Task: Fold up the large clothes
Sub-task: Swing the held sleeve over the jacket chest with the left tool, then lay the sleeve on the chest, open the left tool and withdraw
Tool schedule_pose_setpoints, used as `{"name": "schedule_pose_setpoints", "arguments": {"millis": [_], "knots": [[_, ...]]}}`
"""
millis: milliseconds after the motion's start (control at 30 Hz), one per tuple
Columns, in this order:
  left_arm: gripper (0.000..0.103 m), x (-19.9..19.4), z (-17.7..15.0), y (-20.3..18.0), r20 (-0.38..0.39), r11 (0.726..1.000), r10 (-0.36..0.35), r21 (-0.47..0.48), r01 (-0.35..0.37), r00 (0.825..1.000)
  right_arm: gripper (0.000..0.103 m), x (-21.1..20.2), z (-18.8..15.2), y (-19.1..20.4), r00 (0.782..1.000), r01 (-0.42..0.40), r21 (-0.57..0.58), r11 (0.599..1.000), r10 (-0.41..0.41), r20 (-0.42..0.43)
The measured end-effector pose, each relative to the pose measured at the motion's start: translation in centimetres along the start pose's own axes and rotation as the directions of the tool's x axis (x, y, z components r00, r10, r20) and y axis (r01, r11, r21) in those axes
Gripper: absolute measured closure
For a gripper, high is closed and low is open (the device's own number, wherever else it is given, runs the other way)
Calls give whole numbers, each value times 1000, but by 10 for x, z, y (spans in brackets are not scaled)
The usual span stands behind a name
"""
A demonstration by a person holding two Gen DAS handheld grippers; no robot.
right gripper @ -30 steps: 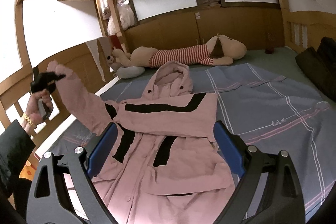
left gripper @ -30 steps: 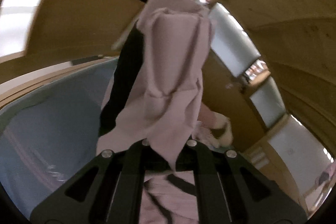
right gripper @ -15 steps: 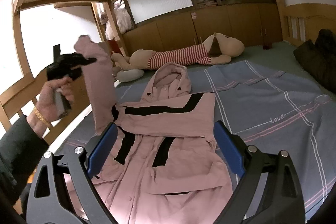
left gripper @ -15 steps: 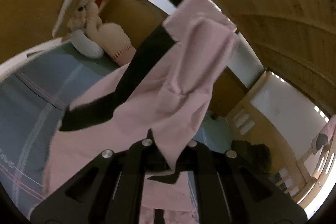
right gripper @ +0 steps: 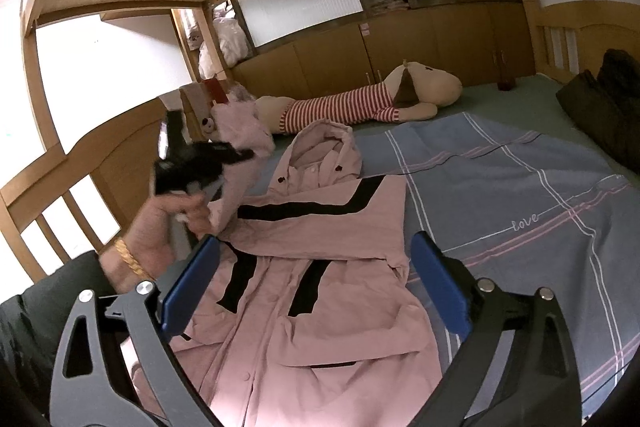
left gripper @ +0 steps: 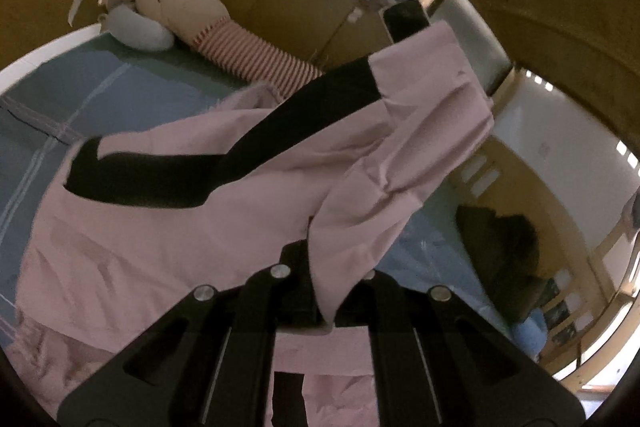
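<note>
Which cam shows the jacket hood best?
Right wrist: the hood lies whole and unobstructed at the top of the pink jacket. Left wrist shows only a sliver of it, behind the lifted sleeve.

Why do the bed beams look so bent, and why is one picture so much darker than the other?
Fisheye lenses bow straight wood in both views. The left wrist view is dim and soft; the pink coat sleeve fills it up close. The right wrist view is sharper, with bright frosted windows; the left gripper is slightly blurred.
</note>
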State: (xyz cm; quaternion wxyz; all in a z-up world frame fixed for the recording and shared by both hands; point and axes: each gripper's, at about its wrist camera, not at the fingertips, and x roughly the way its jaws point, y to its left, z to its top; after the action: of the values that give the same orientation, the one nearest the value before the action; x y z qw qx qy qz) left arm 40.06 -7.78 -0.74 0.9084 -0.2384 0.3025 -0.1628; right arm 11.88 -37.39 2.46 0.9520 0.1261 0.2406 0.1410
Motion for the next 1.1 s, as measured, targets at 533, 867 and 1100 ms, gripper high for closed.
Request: {"name": "schedule_pose_setpoints", "arguments": {"millis": [533, 867, 1100], "knots": [[99, 119, -83, 8, -195, 990, 127, 91, -111, 972, 6, 11, -1, 0, 1000, 3, 4, 1000, -2, -30], [94, 140, -117, 6, -240, 962, 227, 206, -179, 944, 6, 16, -2, 2, 999, 0, -2, 1000, 0, -43], [90, 142, -122, -7, -210, 927, 301, 293, -234, 930, 6, 20, -2, 4, 999, -2, -6, 1000, 2, -54]]}}
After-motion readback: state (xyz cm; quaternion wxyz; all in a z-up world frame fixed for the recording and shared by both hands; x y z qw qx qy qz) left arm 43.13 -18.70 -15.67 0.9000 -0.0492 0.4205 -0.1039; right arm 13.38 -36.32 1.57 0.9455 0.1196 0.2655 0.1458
